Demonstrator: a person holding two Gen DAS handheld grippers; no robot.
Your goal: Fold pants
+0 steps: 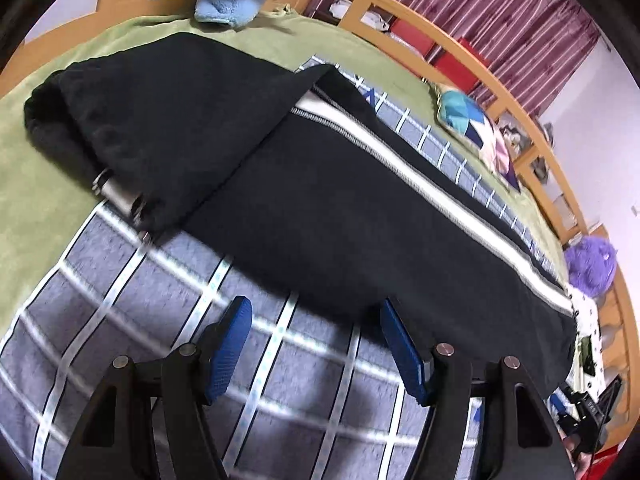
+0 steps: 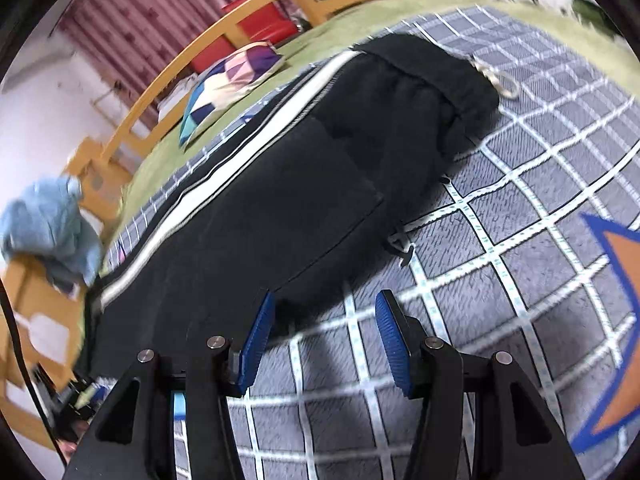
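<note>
- Now we hold the left gripper (image 1: 316, 320) with its blue ribbed pads standing well apart and nothing clamped between them; only the grey blanket with its pale grid lines (image 1: 120, 312) shows in the gap.
- Just ahead of those jaws, the black pants with a white side stripe (image 1: 320, 208) lie lengthwise across the blanket, and their near edge touches the tip of the pad on the picture's right.
- Further ahead and to the left of the jaws, one end of the pants is folded back over itself, and a small metal clip (image 1: 116, 194) peeks out beneath that fold.
- Likewise, we hold the right gripper (image 2: 325, 312) about half spread and empty, with bare blanket (image 2: 500, 280) between its pads.
- From the right wrist view, the same pants (image 2: 320, 184) run ahead and to the left of the jaws, and their near edge lies just at the left pad's tip; we cannot tell whether it touches.
- Far ahead of these jaws, the gathered waistband lies with a pale metal ring (image 2: 506, 86) beside it.
- Beyond the pants, a cushion with colourful triangles (image 2: 232, 80) rests on the green bedspread (image 2: 340, 20).
</note>
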